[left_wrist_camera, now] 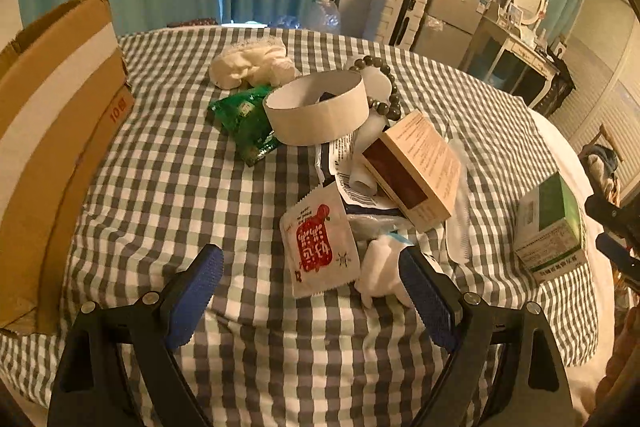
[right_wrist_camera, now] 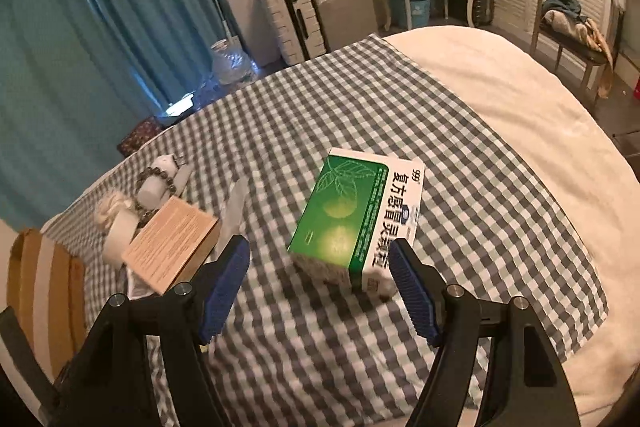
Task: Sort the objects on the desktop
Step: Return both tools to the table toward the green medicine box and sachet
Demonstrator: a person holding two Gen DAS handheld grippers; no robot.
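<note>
Cardboard box (left_wrist_camera: pixel 52 131) contents hidden, left gripper (left_wrist_camera: pixel 310 291) jaws spread, right gripper (right_wrist_camera: pixel 320 285) jaws spread

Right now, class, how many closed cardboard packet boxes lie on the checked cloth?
2. The green medicine box lies alone, off to the right; the tan box rests tilted on the central pile. Others may be buried underneath.

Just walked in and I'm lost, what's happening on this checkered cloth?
A person is sorting clutter with two handheld claws. The right claw is open around the green medicine box, not gripping it. The left claw hovers open near a red-and-white sachet. A cardboard box stands at the left.
</note>
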